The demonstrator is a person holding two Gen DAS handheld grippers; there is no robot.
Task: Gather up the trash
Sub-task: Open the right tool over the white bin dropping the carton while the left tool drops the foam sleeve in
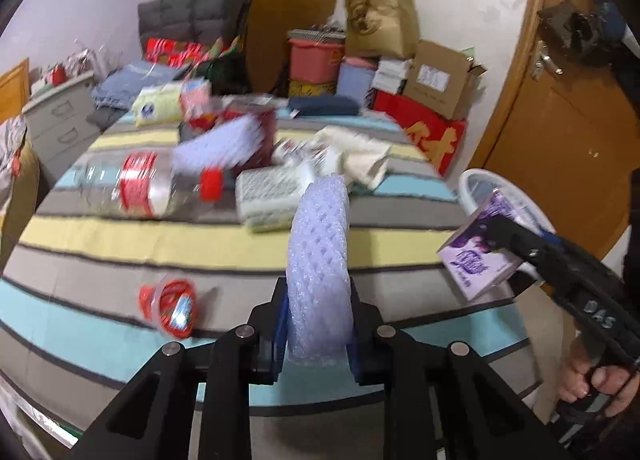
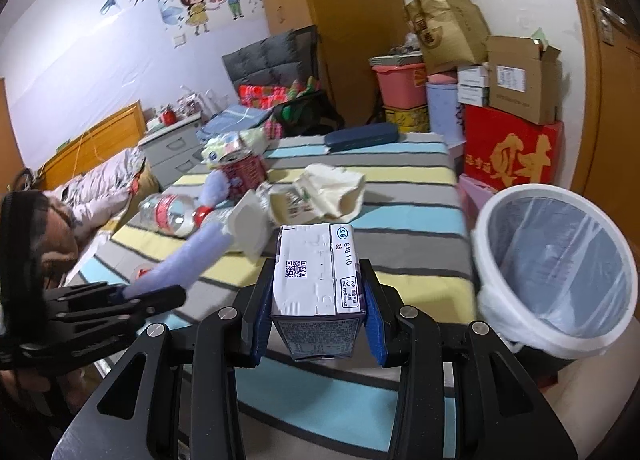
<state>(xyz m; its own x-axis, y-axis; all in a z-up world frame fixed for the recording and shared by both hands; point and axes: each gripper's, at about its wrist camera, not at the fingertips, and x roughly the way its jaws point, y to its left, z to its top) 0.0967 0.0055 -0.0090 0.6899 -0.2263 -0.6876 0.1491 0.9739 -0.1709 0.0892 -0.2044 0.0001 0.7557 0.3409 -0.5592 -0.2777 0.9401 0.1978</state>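
Both grippers loaded, over the near edge of the striped bed (image 1: 120,236). Left gripper (image 1: 318,334): jaws pinched nearly shut on a strip of lilac foam net (image 1: 320,248), which stands up out of the pads and bends forward. Right gripper (image 2: 318,318): jaws about half open, pads pressed on both sides of a small drink carton (image 2: 316,272), held with its white base facing the camera. Bin (image 2: 556,268) with white liner sits just right of the carton, beside the bed, mouth tilted toward the camera; it looks empty. Judged step: carry to the bin, both pieces lifted clear of the cover. Next move calls for swinging right until the carton is over the rim, then releasing; foam follows and, being light, may cling or drift. Farther out, trash left on the bed: red cup (image 1: 172,310), clear bottle (image 1: 136,188) with red label, crumpled wrappers, cream cloth (image 2: 336,190). Boxes stacked at the far wall.
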